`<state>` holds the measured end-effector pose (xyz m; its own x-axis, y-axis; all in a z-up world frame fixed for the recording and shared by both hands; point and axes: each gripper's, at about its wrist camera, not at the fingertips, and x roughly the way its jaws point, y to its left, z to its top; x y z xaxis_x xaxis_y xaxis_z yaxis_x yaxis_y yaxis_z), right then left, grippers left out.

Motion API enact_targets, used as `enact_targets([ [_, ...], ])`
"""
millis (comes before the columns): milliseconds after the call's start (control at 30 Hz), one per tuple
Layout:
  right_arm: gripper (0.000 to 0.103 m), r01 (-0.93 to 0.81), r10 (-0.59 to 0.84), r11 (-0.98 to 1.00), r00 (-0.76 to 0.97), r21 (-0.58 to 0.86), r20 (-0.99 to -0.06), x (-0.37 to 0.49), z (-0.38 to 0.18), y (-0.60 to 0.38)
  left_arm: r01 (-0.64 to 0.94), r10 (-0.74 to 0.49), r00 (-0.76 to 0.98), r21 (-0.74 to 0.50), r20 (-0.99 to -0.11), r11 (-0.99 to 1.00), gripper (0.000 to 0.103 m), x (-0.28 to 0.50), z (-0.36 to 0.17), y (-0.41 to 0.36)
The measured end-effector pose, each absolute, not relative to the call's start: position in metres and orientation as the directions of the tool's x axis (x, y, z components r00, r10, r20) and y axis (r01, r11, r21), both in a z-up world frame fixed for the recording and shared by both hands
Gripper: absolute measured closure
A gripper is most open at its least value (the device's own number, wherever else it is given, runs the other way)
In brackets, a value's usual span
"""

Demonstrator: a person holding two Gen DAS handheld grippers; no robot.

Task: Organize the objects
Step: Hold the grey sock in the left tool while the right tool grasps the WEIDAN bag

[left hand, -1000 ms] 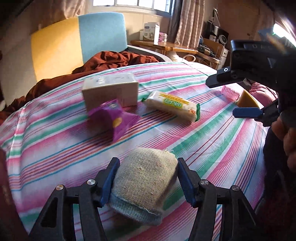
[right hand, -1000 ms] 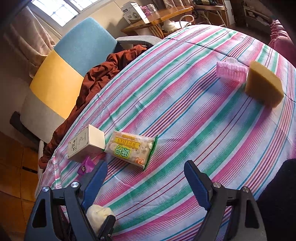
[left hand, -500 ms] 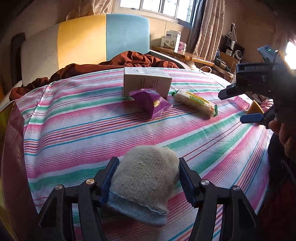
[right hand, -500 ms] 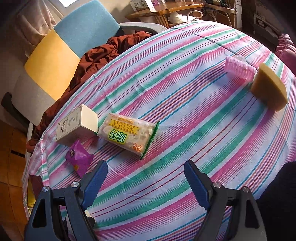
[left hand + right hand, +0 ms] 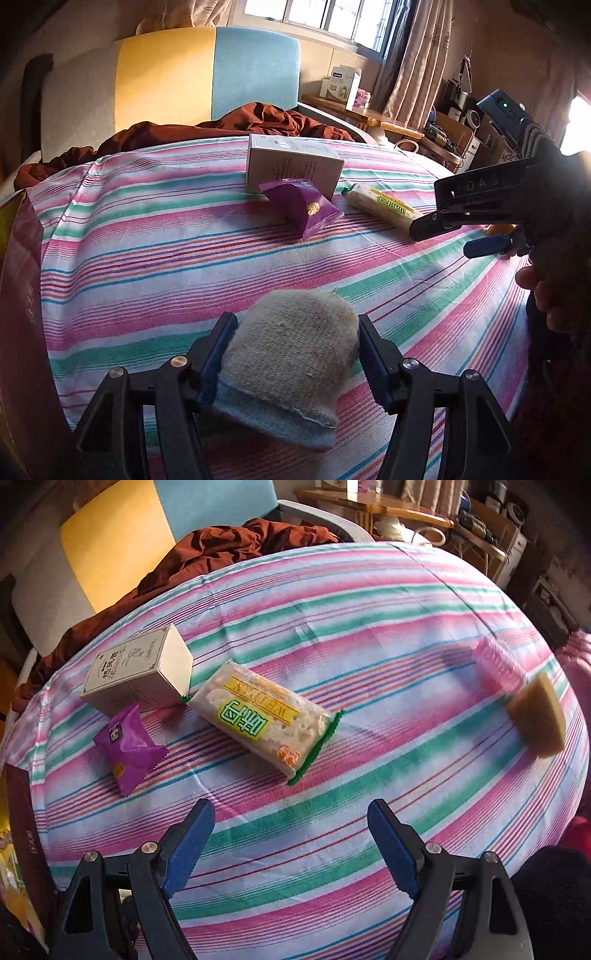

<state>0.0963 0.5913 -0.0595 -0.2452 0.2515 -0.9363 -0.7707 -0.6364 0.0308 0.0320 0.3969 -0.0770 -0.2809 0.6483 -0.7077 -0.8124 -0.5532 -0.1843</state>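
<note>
Two grippers in play: our left gripper [image 5: 295, 354] is clamped on the rolled sock [image 5: 288, 358] above the striped cloth [image 5: 147, 258]; our right gripper [image 5: 288, 845] hangs apart, empty, short of the snack pack [image 5: 264, 720]. We judge a reach for that pack comes next.

The knitted sock [image 5: 288, 354] looks coarse and matt. The striped sheet [image 5: 369, 635] is smooth woven cotton cloth. The purple packet [image 5: 127, 747] and noodle wrapper [image 5: 262, 720] shine like plastic film; the box [image 5: 136, 672] is matt cardboard.
</note>
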Motion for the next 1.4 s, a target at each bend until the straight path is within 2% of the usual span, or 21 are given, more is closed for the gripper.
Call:
enact_targets([
  [100, 0.017, -0.686, 0.335, -0.721, -0.225, -0.096, -0.915, 0.073, -0.051, 0.589, -0.812, 0.652, -0.276, -0.191, -0.707, -0.552, 0.037, 0.032, -0.078, 0.396],
  [167, 0.017, -0.628, 0.341, -0.766, -0.21, -0.141, -0.916, 0.056, -0.055, 0.595, -0.811, 0.654, -0.273, -0.197, -0.705, -0.551, 0.037, 0.031, -0.078, 0.395],
  [367, 0.017, -0.547, 0.337, -0.811, -0.149, -0.207, -0.93, 0.022, -0.082, 0.615, -0.811, 0.66, -0.269, -0.204, -0.702, -0.548, 0.036, 0.03, -0.079, 0.394],
  [467, 0.018, -0.575, 0.293, -0.806, -0.173, -0.145, -0.94, 0.021, -0.086, 0.629, -0.815, 0.656, -0.27, -0.195, -0.705, -0.545, 0.036, 0.031, -0.08, 0.396],
  [500, 0.021, -0.587, 0.263, -0.802, -0.179, -0.111, -0.948, 0.023, -0.088, 0.631, -0.816, 0.653, -0.274, -0.188, -0.706, -0.546, 0.036, 0.032, -0.081, 0.396],
  [567, 0.034, -0.607, 0.177, -0.795, -0.216, -0.01, -0.96, 0.032, -0.088, 0.638, -0.818, 0.649, -0.278, -0.18, -0.708, -0.546, 0.036, 0.033, -0.081, 0.397],
  [667, 0.052, -0.613, 0.163, -0.79, -0.198, -0.008, -0.966, 0.043, -0.085, 0.63, -0.818, 0.652, -0.275, -0.184, -0.707, -0.545, 0.036, 0.032, -0.081, 0.397],
  [700, 0.055, -0.621, 0.152, -0.784, -0.189, -0.002, -0.97, 0.047, -0.084, 0.625, -0.818, 0.652, -0.275, -0.184, -0.707, -0.545, 0.036, 0.031, -0.081, 0.397],
  [867, 0.055, -0.627, 0.128, -0.779, -0.154, -0.003, -0.98, 0.071, -0.082, 0.587, -0.816, 0.657, -0.266, -0.199, -0.705, -0.543, 0.036, 0.029, -0.081, 0.396],
  [1033, 0.055, -0.637, 0.082, -0.768, -0.201, 0.067, -0.976, 0.095, -0.08, 0.548, -0.814, 0.664, -0.256, -0.214, -0.703, -0.541, 0.036, 0.028, -0.081, 0.395],
  [1400, 0.054, -0.638, 0.116, -0.769, -0.211, 0.047, -0.971, 0.099, -0.082, 0.548, -0.817, 0.649, -0.275, -0.184, -0.709, -0.547, 0.037, 0.032, -0.08, 0.396],
])
